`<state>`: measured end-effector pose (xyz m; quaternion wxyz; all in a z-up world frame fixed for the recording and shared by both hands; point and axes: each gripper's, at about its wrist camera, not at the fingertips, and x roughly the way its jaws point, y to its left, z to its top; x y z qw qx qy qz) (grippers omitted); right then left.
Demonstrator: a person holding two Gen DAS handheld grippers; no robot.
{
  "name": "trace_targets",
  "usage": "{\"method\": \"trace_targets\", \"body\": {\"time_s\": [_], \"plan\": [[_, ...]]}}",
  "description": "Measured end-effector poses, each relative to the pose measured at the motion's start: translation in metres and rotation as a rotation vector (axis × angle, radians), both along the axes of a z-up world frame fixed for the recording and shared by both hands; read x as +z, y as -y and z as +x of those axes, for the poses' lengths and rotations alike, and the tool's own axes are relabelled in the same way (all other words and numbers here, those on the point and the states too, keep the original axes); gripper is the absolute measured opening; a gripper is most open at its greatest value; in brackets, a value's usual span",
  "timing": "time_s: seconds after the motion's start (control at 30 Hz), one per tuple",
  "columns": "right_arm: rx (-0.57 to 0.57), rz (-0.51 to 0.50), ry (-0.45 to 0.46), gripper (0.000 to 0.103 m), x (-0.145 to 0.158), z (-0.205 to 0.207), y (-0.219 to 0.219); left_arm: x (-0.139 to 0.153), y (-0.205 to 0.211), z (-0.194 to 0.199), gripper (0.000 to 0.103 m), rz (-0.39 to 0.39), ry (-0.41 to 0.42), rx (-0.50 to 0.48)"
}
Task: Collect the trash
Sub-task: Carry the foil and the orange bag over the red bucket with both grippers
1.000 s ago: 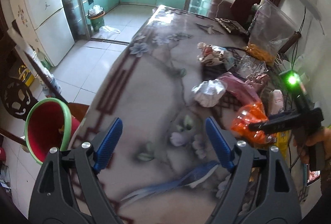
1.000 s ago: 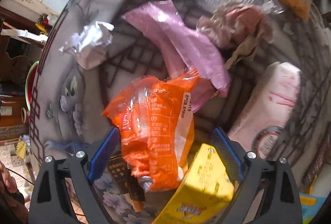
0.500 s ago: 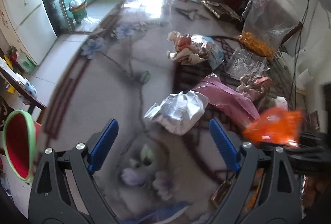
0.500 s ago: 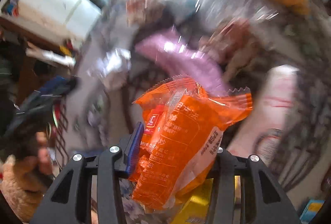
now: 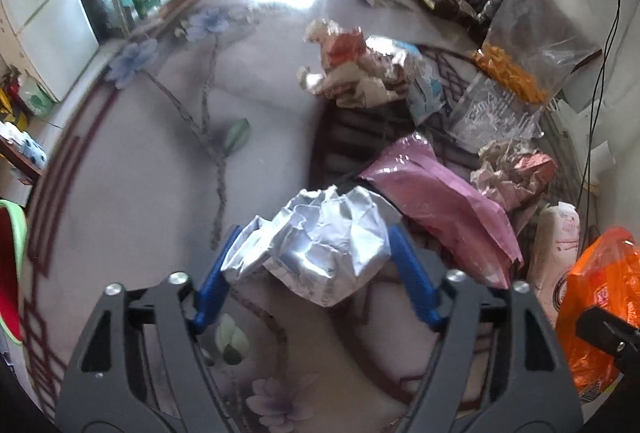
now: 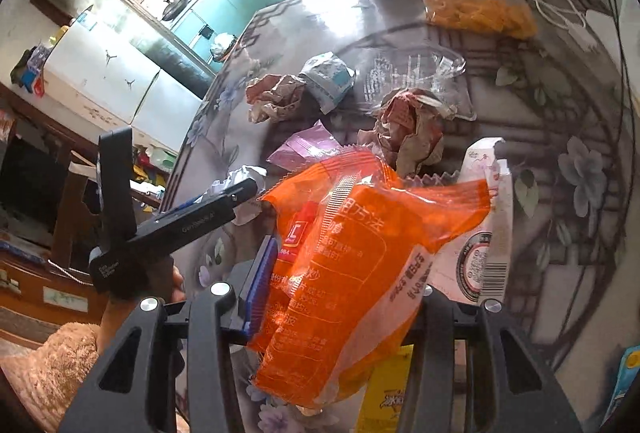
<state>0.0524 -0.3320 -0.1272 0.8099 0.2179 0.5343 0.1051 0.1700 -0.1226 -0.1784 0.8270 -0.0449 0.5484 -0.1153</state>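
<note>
Straddling the crumpled silver-white foil wrapper point(image 5: 320, 253), the left gripper point(image 5: 312, 273) has its 2 blue pads on either flank of the wad; its jaws have just been closing, and the pads look to be at the foil's edges, though whether they press yet I cannot tell. The wad lies on the grey floral-patterned tabletop point(image 5: 140, 173), just beside a flat pink plastic bag point(image 5: 436, 201). It should be very light and springy, collapsing under pressure, so the thick middle is the place to take it, not a loose flap that may tear away. The right gripper point(image 6: 340, 297) pinches a crinkled orange plastic snack packet point(image 6: 360, 261), raised off the table. That film is thin, limp and slippery; a grip across its gathered lower part should keep it from sliding out.
</note>
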Motion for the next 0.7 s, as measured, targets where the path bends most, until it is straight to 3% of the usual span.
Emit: {"method": "trace_targets", "body": {"time_s": [0.23,0.7], "plan": [[-0.018,0.005,0.026,0.045,0.009,-0.005,-0.007,0.013,0.0,-0.01,0.059,0.022,0.053,-0.023],[-0.025,-0.053,0.18,0.045,0.064,-0.034,-0.044,0.109,-0.04,-0.085,0.06,0.021,0.246,-0.027]]}}
